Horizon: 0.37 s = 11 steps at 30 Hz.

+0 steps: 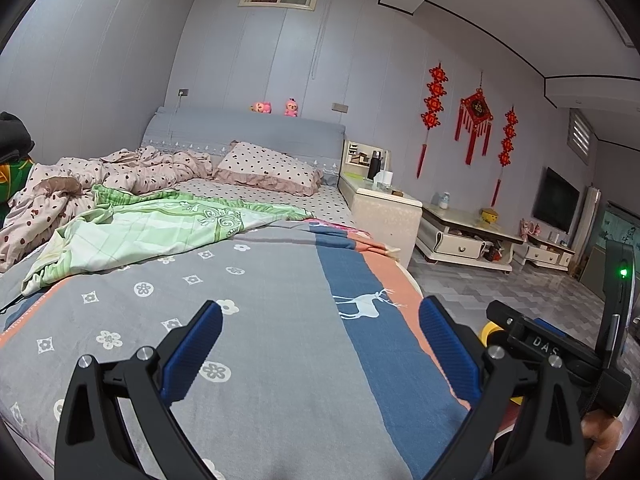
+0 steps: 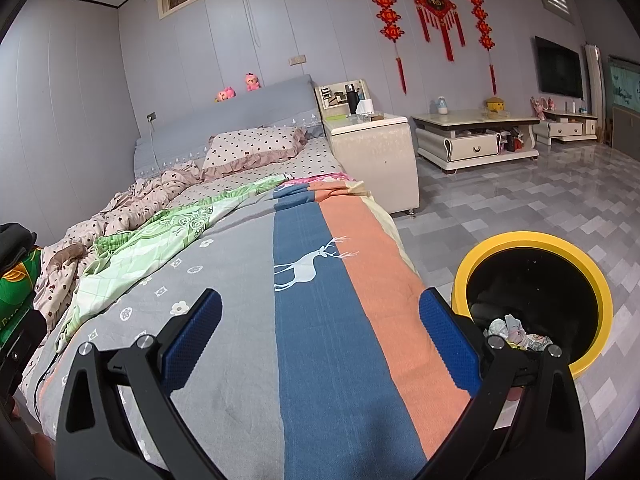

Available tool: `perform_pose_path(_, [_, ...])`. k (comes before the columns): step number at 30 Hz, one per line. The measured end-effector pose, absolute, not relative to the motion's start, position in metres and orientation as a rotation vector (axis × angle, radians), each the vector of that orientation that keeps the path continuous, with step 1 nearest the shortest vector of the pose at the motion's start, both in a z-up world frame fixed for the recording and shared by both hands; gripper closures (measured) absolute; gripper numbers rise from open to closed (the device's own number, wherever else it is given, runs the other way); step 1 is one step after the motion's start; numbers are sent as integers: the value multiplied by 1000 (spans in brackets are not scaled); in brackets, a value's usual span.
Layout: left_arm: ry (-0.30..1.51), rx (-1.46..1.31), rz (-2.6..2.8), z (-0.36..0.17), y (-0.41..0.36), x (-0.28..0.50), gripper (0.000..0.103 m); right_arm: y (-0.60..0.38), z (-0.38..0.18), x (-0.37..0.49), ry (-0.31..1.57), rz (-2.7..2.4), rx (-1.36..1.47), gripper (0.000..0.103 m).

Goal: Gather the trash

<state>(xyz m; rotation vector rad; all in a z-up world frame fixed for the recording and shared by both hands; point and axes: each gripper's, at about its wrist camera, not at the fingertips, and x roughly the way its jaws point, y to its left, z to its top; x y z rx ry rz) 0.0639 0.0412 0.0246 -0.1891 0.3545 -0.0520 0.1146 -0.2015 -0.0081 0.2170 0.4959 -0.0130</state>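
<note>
We hold both tools, left [image 1: 320, 344] and right [image 2: 320, 340], wide open and empty above the bed's [image 2: 224, 360] foot edge; crumpled wrappers [image 2: 514, 330] (light, soft, crushable) in the yellow bin [image 2: 516, 240] pinch anywhere.

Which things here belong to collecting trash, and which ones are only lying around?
For the job: yellow bin, crumpled trash inside it, left gripper, right gripper, both open.

Just lying about: green quilt, pillow, thermos.
</note>
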Motion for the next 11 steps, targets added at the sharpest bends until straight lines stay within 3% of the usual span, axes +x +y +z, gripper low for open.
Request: perform_pose_path(11, [352,-188,-62,26,42,63,8,-202,-8,115,497,-13,218,8])
